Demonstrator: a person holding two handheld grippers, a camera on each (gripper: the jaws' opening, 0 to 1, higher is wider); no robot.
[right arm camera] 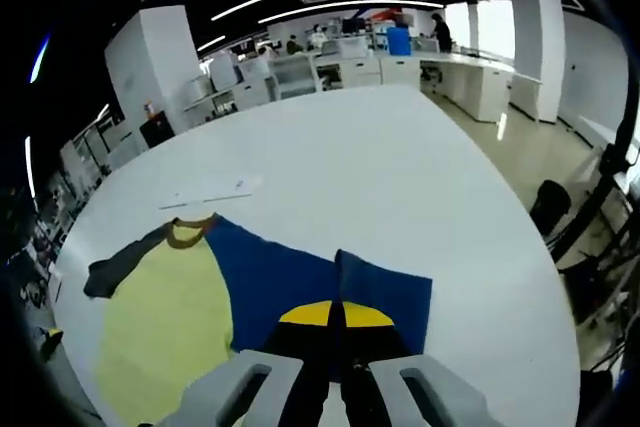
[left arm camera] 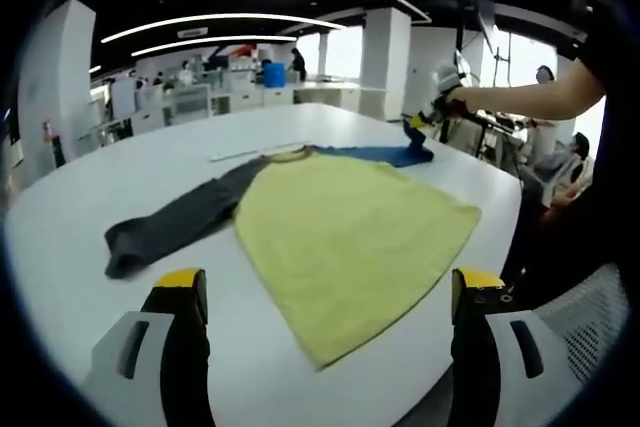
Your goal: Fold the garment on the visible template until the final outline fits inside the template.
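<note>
Counter [left arm camera: 90, 207] first: I see a wide white top, and on it the garment [left arm camera: 350, 237] lies spread flat, a shirt with a yellow-green body, brown collar [left arm camera: 290, 154], one dark grey sleeve [left arm camera: 170, 222] and one blue sleeve [left arm camera: 385, 155]. In the left gripper view the body fills the middle, the grey sleeve runs out toward 9 o'clock and the blue sleeve sits up at about 1 o'clock. A thin white strip [left arm camera: 245, 154] lies on the counter just past the collar, at about 11 o'clock. I cannot make out a template outline in either view.

My left tool [left arm camera: 325, 297] hangs over the near edge of the shirt with its jaws spread wide, one either side of the hem, gripping nothing. At 1 o'clock in that view I see the right tool [left arm camera: 418, 132], held by a person's outstretched arm, down on the blue sleeve.

In the right gripper view the right tool [right arm camera: 335, 322] has its jaws pressed together, yellow tips meeting, pinching the blue sleeve [right arm camera: 300, 282] at its doubled-over end, with the yellow body at 8 o'clock.
</note>
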